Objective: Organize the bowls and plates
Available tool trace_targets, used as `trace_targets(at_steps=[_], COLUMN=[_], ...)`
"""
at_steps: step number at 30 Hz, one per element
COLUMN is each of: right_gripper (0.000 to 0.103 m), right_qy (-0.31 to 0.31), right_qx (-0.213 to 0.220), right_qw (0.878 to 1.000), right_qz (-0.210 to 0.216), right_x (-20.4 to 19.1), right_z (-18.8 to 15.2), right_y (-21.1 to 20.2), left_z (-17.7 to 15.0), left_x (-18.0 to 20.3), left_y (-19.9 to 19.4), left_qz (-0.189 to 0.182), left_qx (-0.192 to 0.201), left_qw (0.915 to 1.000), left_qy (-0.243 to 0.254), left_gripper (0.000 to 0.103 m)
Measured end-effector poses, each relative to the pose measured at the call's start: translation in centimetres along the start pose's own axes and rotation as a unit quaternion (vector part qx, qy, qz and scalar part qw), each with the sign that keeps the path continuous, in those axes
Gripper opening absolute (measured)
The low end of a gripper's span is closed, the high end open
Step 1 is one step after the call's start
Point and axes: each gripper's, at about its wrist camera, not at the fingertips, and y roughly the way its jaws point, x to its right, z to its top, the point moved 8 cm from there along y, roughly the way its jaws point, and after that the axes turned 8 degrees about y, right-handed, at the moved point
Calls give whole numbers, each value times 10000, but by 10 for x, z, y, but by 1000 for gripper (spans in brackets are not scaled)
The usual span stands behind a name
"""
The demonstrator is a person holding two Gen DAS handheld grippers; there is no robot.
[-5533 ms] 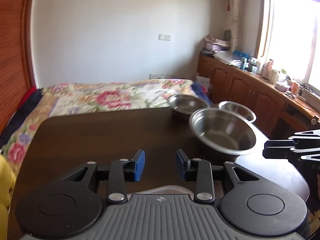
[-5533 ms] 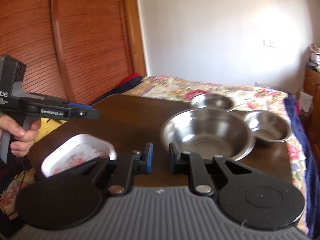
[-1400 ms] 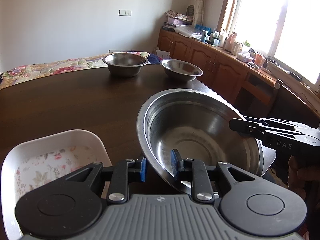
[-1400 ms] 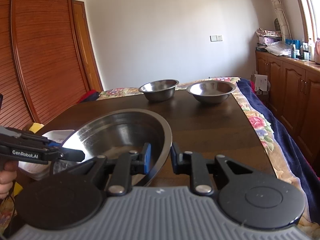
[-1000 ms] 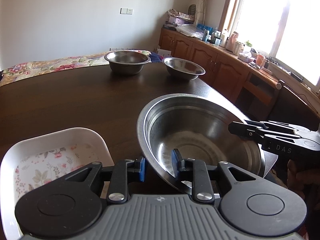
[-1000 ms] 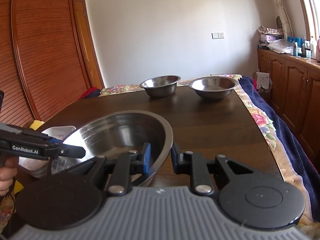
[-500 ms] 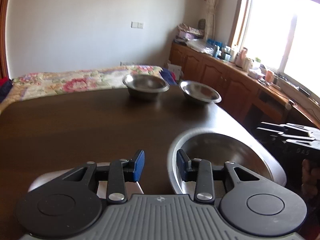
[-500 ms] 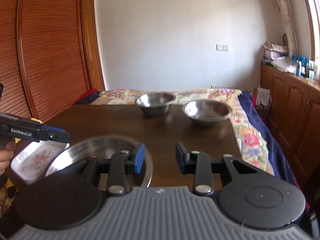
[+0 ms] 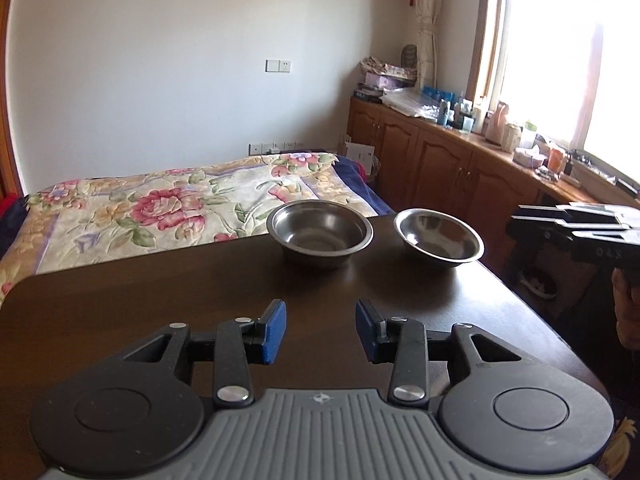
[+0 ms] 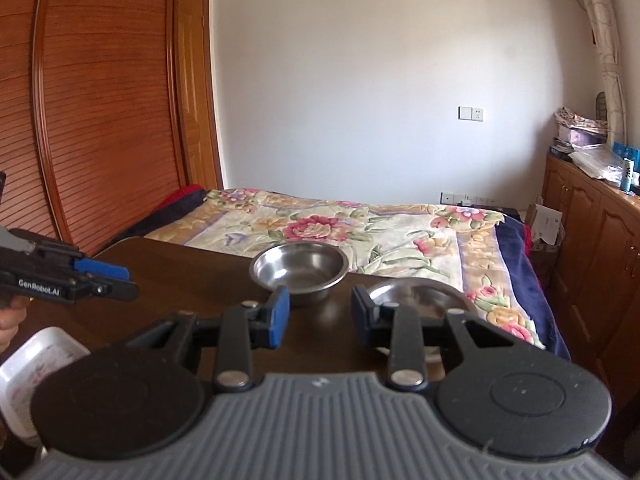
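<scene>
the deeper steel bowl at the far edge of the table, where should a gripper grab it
Take the deeper steel bowl by its near rim, coming from the front and slightly above. It sits upright with a thin flared lip, so one finger can go inside the wall and one outside.

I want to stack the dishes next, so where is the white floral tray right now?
The white floral tray sits at the table's near left corner in the right wrist view, just below the left gripper.

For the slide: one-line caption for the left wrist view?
Open left tongs hover over dark table, facing two steel bowls near its far edge.
</scene>
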Motion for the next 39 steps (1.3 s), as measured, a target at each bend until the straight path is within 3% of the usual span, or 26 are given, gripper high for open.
trace_targets(at_steps=[21, 39], right_gripper=[36, 36], right_qy=[113, 361], right_qx=[-825, -1256], right_qw=[9965, 9914], right_qz=[-8, -39], right_x=[11, 16], right_z=[8, 4], right_y=[114, 154], left_z=[31, 36], left_x=[-41, -49], left_y=[101, 146], left_qz=[203, 111], left_qx=[-359, -444], left_qw=[9991, 9987], left_qy=[73, -208], left_gripper=[41, 41])
